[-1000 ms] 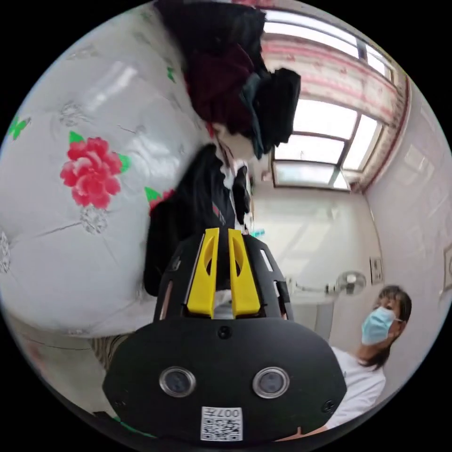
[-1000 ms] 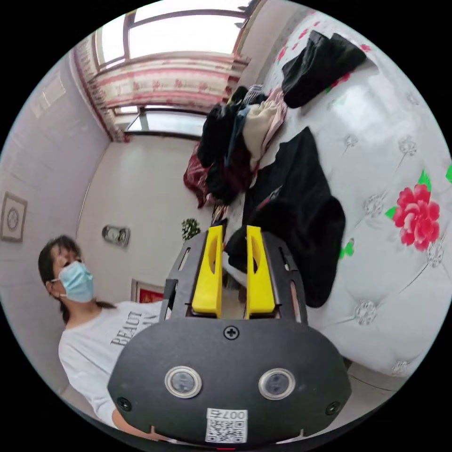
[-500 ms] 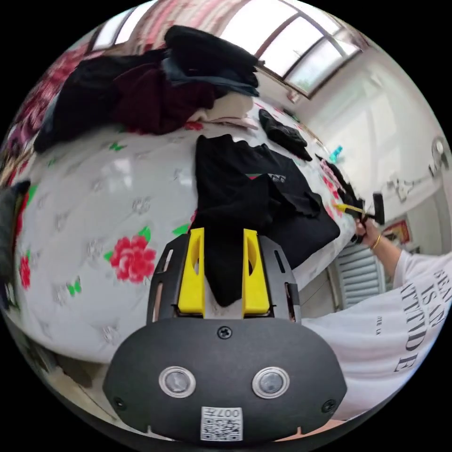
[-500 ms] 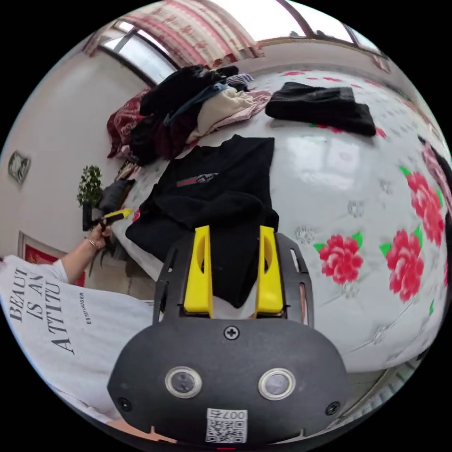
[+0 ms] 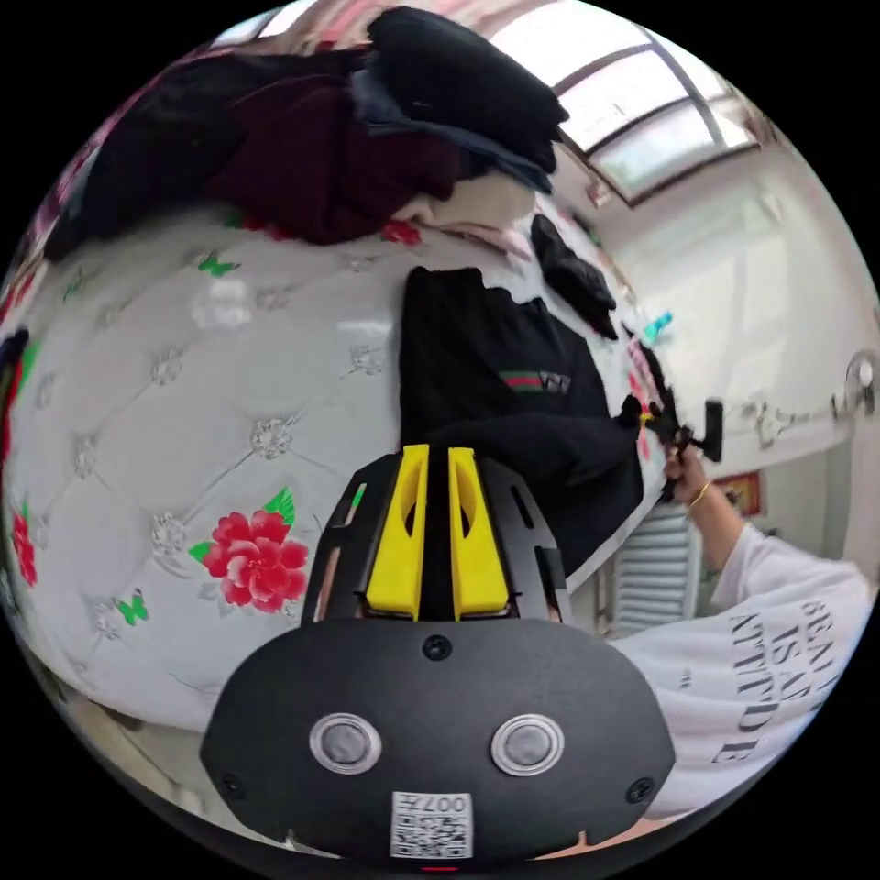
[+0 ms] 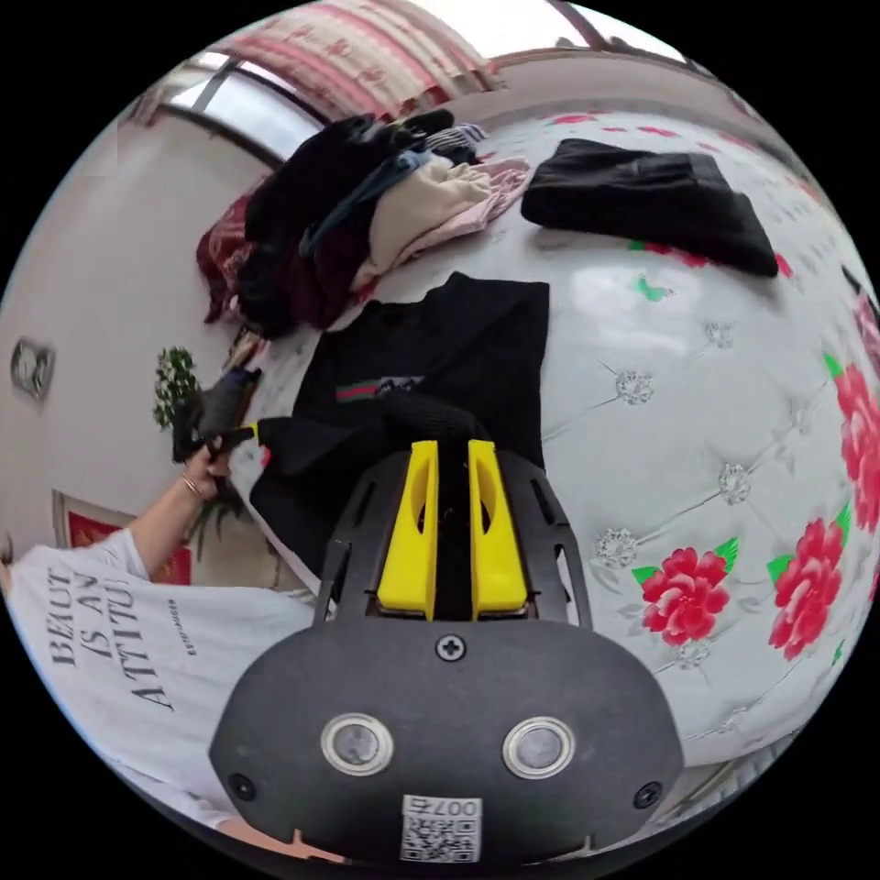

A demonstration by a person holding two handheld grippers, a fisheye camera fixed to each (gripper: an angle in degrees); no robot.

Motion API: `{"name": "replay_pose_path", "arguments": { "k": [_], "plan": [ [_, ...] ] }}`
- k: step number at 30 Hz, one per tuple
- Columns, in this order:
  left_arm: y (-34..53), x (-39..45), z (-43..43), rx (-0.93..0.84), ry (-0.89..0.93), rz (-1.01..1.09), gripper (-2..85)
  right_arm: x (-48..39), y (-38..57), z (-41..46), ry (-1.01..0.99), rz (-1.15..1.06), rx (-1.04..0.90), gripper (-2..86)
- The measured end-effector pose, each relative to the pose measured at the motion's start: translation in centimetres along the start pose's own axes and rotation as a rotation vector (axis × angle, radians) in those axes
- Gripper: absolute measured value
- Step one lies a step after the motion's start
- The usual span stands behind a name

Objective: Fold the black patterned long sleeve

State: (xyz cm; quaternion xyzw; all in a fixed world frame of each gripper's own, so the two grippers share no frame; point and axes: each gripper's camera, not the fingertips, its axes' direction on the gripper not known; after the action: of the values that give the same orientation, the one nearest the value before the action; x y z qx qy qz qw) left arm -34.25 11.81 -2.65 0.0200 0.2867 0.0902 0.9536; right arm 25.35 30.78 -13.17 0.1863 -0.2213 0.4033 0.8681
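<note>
The black long sleeve [image 5: 486, 357] [image 6: 458, 339] lies on the white flowered bed [image 5: 183, 385] [image 6: 697, 431], with a striped chest emblem [image 5: 534, 380] [image 6: 367, 390] facing up. In the left gripper view, my left gripper [image 5: 437, 454] is shut on a fold of black cloth at the garment's near edge. In the right gripper view, my right gripper [image 6: 451, 449] is likewise shut on a raised fold of it. Each view shows the other gripper at the bed's edge, right gripper [image 5: 660, 423] and left gripper [image 6: 243, 431], with black cloth at its tip.
A heap of mixed clothes [image 5: 348, 147] [image 6: 367, 211] lies at the far side of the bed. A folded black garment [image 5: 573, 275] [image 6: 651, 192] rests beyond the long sleeve. The person in a white printed shirt [image 5: 761, 632] [image 6: 119, 642] stands at the bed's edge.
Half a second ago both grippers stood open over the black cloth; now both have closed on it. The cloth between them is drawn out sideways. Both cameras have moved closer.
</note>
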Motion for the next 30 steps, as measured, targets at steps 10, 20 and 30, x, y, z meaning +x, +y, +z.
{"name": "replay_pose_path", "arguments": {
  "k": [10,20,30],
  "plan": [
    [3.8,-6.2,-3.3,0.229,0.044,-0.368,1.6,4.8,5.1,-2.7,-0.074,0.364,0.197,6.9],
    [9.6,3.1,-0.5,-0.073,-0.078,0.030,7.7,-1.1,15.6,-1.2,0.020,0.186,-0.006,8.2],
    [10.5,8.7,5.1,-0.287,-0.172,0.214,1.8,-3.1,16.0,2.9,0.078,0.096,-0.167,2.7]
  ]
}}
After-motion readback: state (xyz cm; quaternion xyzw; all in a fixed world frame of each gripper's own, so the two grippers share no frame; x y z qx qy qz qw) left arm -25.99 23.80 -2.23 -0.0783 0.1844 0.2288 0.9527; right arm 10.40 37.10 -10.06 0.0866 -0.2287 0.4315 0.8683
